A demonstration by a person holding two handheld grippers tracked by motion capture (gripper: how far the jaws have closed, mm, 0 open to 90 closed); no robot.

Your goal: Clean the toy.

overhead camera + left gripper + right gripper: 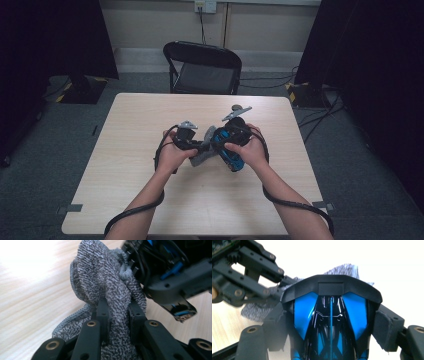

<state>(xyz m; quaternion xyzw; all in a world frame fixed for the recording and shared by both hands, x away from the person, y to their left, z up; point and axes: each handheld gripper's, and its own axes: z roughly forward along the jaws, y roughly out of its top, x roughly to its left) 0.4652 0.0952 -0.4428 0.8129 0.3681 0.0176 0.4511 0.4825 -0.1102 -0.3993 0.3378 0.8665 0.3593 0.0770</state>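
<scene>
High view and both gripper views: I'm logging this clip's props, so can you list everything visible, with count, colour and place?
Toy car: one, blue and black, clamped between the right gripper's jaws above the table's middle.
Cloth: one, grey knit, pinched in the left gripper's jaws, lying against the car.
Table: one, light wood, centre of the high view.
Folding chair: one, black, behind the table's far edge.
Wall socket: one, white, on the far wall, with a cable hanging from it.
Floor cables: several, black, right of the table.
Left gripper: one, black, shut on the cloth.
Right gripper: one, black, shut on the car.
Hands: two, holding the grippers.
</scene>
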